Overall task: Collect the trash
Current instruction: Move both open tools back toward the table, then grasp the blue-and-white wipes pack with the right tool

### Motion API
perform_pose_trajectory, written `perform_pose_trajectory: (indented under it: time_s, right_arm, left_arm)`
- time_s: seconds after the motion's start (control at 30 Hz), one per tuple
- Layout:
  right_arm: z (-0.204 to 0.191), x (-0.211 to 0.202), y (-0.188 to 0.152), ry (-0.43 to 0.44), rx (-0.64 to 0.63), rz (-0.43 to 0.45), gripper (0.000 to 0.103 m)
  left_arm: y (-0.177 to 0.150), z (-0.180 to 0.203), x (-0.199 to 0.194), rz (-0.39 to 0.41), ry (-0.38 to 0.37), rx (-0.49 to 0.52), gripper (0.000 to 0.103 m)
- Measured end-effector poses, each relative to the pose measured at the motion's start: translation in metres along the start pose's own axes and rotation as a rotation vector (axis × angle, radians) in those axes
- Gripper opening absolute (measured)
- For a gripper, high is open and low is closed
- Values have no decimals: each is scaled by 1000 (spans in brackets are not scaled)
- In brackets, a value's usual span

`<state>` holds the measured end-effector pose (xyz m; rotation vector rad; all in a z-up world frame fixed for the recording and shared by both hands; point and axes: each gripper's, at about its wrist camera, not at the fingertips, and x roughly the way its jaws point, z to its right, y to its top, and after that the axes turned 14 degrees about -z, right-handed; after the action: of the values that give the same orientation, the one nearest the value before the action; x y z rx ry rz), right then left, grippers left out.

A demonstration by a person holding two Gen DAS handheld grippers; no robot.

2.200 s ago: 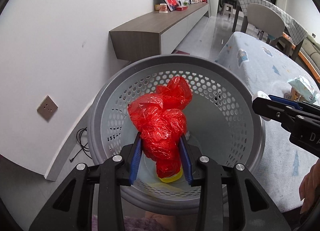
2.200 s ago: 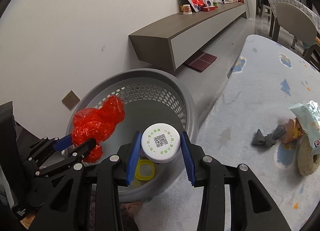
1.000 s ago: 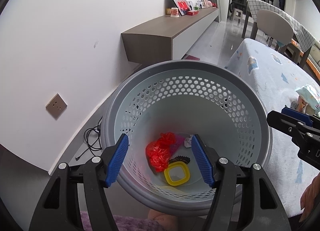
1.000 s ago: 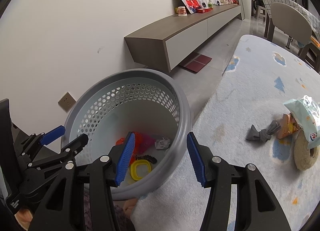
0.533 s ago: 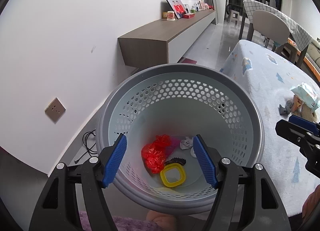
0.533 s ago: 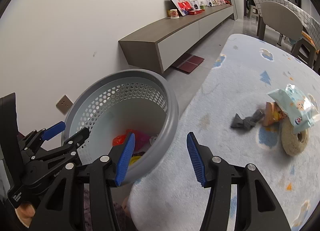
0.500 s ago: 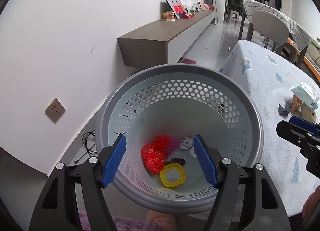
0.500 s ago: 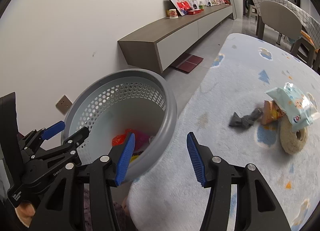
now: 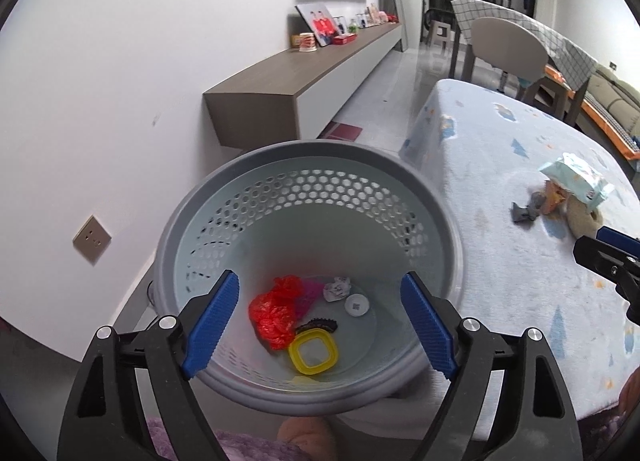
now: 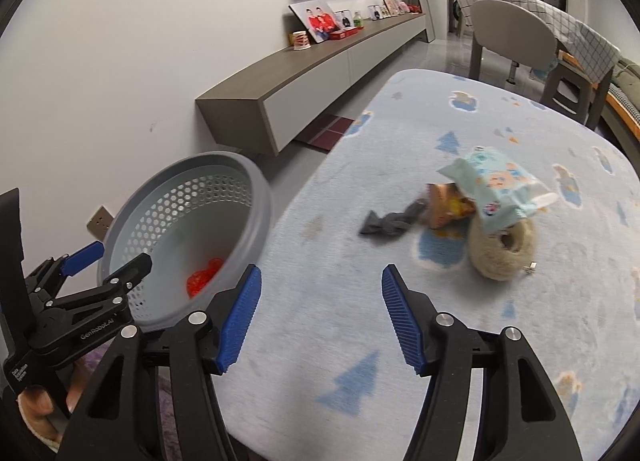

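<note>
A grey perforated basket (image 9: pixel 308 159) stands on the floor beside a light-blue rug. Inside lie a red plastic bag (image 9: pixel 276 311), a white cap (image 9: pixel 357 305), a yellow square lid (image 9: pixel 314 353), a crumpled paper (image 9: pixel 337 288) and a dark comb-like piece (image 9: pixel 318 325). My left gripper (image 9: pixel 320 321) is open above the basket and empty. My right gripper (image 10: pixel 322 313) is open and empty over the rug (image 10: pixel 500 341). On the rug lie a light-blue wipes pack (image 10: pixel 496 185), an orange wrapper (image 10: pixel 446 205), a grey cloth scrap (image 10: pixel 390 221) and a twine roll (image 10: pixel 502 251).
A low floating cabinet (image 10: pixel 320 73) runs along the white wall behind the basket. A chair (image 10: pixel 516 27) and a table with a checked cloth stand beyond the rug. A wall socket (image 9: pixel 92 239) is left of the basket. The basket also shows in the right wrist view (image 10: pixel 248 181).
Both grippers let go: the red bag and the white cap dropped into the basket. My right gripper has swung right, away from the basket and over the rug toward the wrappers.
</note>
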<state>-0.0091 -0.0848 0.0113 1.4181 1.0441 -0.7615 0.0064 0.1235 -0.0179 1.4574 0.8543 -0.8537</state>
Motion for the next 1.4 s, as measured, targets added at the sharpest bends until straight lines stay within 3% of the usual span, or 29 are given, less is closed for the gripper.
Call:
perform_pose_trajectory:
  time_s: [0.3, 0.63, 0.8, 1.07, 1.4]
  right_arm:
    - [50, -25, -9, -87, 50, 22, 64]
    - [93, -29, 11, -162, 54, 22, 65]
    - [106, -17, 37, -186, 46, 16, 66]
    - [121, 9, 79, -153, 52, -31, 66]
    - [113, 54, 105, -171, 11, -124, 66]
  left_arm:
    - [3, 52, -12, 18, -66, 115, 89]
    - [30, 98, -15, 25, -118, 174, 91]
    - [58, 112, -16, 53, -122, 179, 91]
    - [95, 117, -5, 80, -96, 163, 93]
    - [97, 121, 20, 48, -77, 166, 94]
